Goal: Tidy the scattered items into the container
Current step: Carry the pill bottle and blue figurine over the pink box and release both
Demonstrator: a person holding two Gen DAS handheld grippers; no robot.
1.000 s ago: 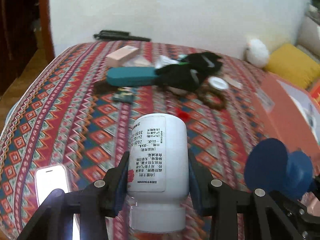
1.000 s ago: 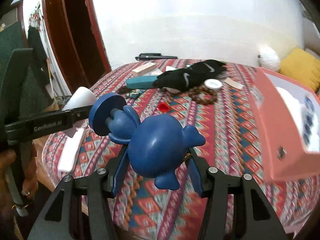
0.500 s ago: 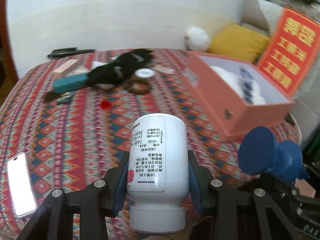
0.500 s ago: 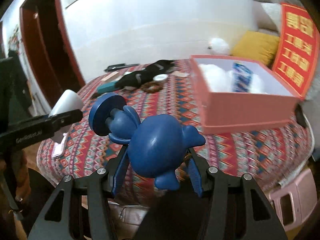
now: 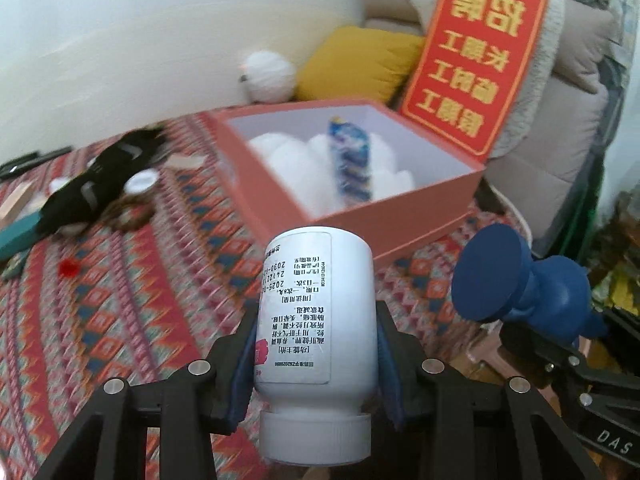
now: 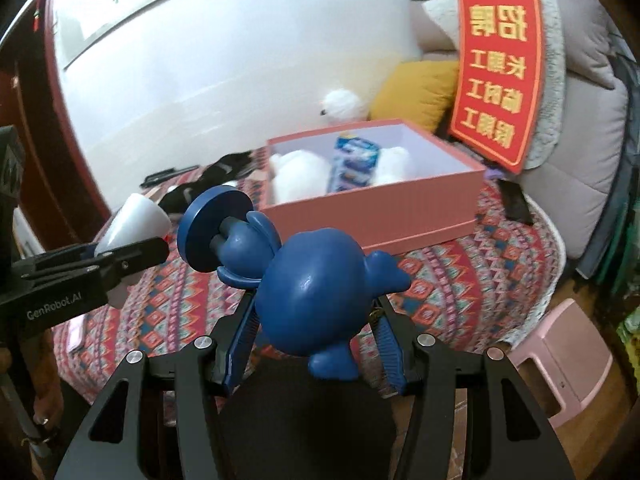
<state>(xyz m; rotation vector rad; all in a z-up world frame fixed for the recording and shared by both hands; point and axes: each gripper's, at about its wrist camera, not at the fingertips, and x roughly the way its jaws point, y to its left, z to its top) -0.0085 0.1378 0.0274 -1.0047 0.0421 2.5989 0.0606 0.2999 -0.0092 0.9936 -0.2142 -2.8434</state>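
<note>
My left gripper [image 5: 316, 344] is shut on a white pill bottle [image 5: 316, 312], cap toward the camera. In the right wrist view the same bottle [image 6: 132, 216] shows at the left. My right gripper [image 6: 316, 320] is shut on a blue toy figure [image 6: 316, 292] with a round disc base; that blue toy figure [image 5: 520, 284] also shows in the left wrist view, at the right. Ahead of both stands the open pink box [image 5: 360, 216] [image 6: 376, 208], holding white stuffing and a blue packet [image 5: 352, 160]. Both grippers are in front of the box, short of its near wall.
Black cloth [image 5: 92, 184], a teal case [image 5: 16, 236], a small round tin [image 5: 142, 180] and a red bit [image 5: 69, 267] lie scattered on the patterned bedspread [image 5: 120, 300]. A red sign [image 6: 500, 68], yellow cushion [image 6: 412, 92] and white plush [image 6: 344, 104] stand behind the box. A pink stool [image 6: 568, 352] is on the floor.
Both grippers have swung right, away from the scattered pile and toward the pink box, which now fills the middle of each view. Each still holds its item.
</note>
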